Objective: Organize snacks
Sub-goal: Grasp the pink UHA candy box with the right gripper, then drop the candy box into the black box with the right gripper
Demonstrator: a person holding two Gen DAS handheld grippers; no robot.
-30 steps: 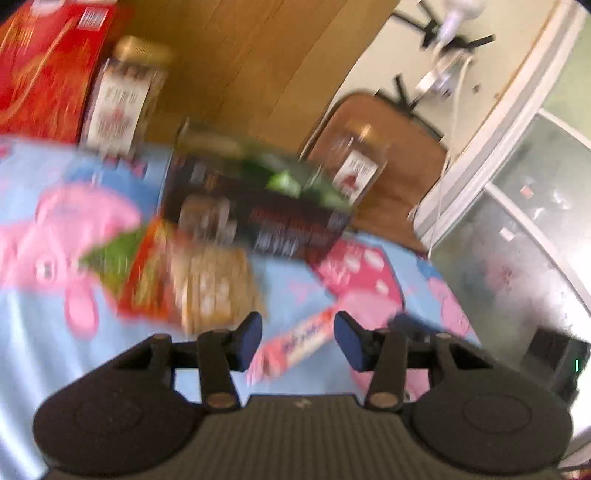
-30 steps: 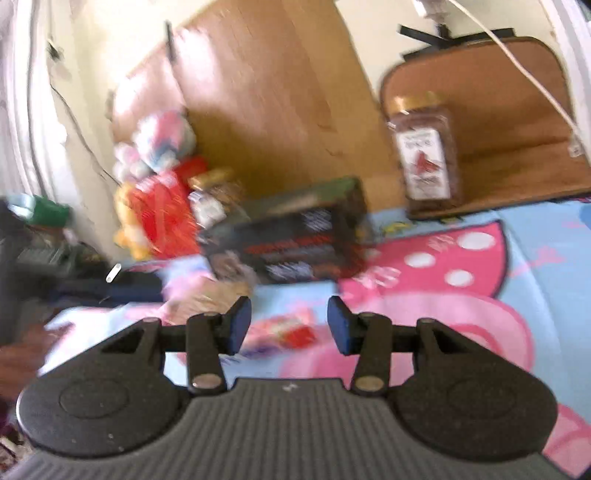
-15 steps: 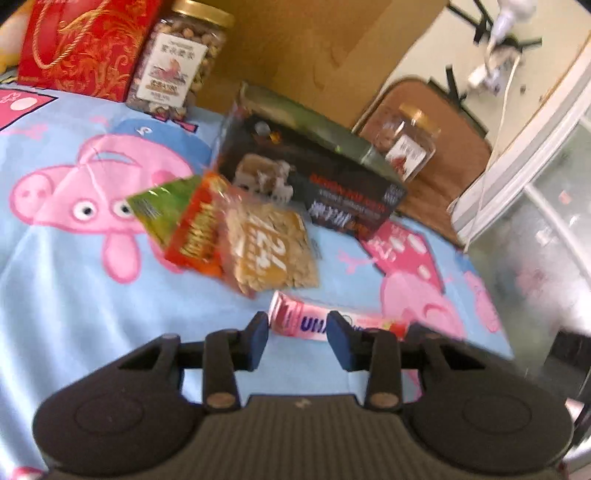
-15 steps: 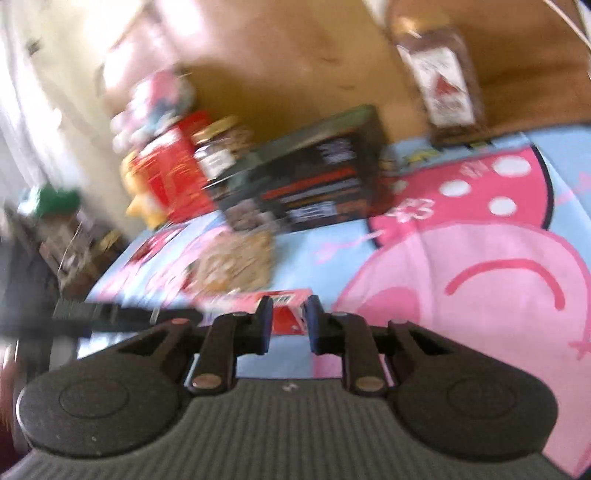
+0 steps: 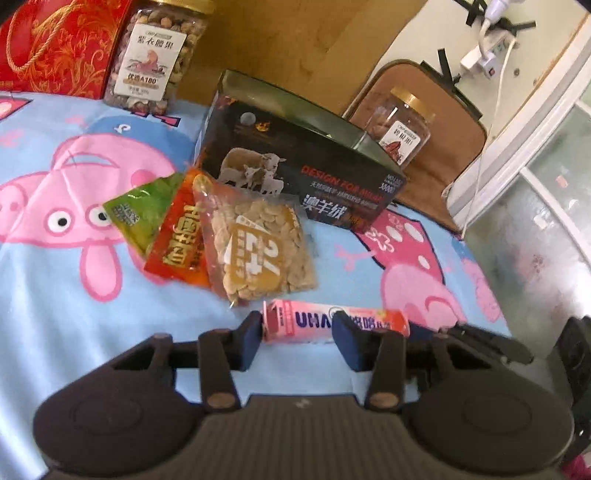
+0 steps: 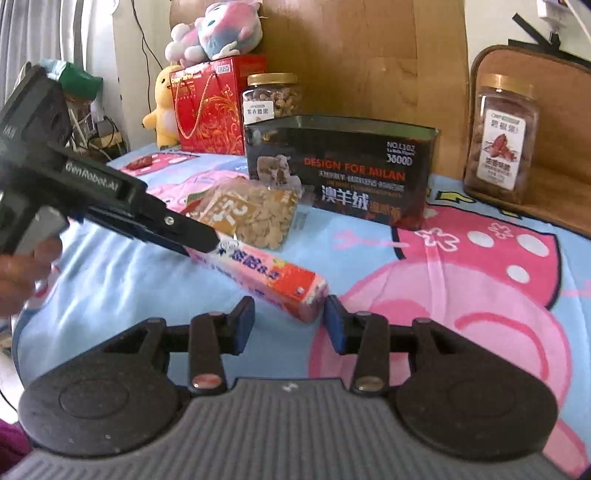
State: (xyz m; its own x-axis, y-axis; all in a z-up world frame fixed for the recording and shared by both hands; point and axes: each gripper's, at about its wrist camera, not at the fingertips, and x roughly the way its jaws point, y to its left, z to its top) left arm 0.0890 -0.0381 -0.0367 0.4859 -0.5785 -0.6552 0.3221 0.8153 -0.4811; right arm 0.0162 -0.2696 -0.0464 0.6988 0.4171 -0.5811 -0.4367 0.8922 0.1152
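A pink candy box [image 5: 314, 323] lies on the cartoon-print cloth [image 5: 55, 314]. My left gripper [image 5: 295, 338] is open, its fingers astride the box's left part; it also shows in the right wrist view [image 6: 201, 242] at the box's far end. My right gripper [image 6: 290, 321] is open at the near end of the same box [image 6: 273, 275]. Behind lie a bag of pale seeds [image 5: 258, 245], an orange packet [image 5: 177, 245] and a green packet [image 5: 142, 210], overlapping. A dark open box [image 5: 299, 162] stands behind them.
A nut jar [image 5: 155, 55] and a red gift bag [image 5: 55, 44] stand at the back left. Another jar [image 5: 404, 127] stands on a brown pad at the back right. Plush toys [image 6: 214, 33] sit on the red bag. A wooden board backs the bed.
Both grippers have come down and settled at the pink candy box. The right gripper's fingers have widened from half a second ago. The left gripper has closed in on the box's left end.
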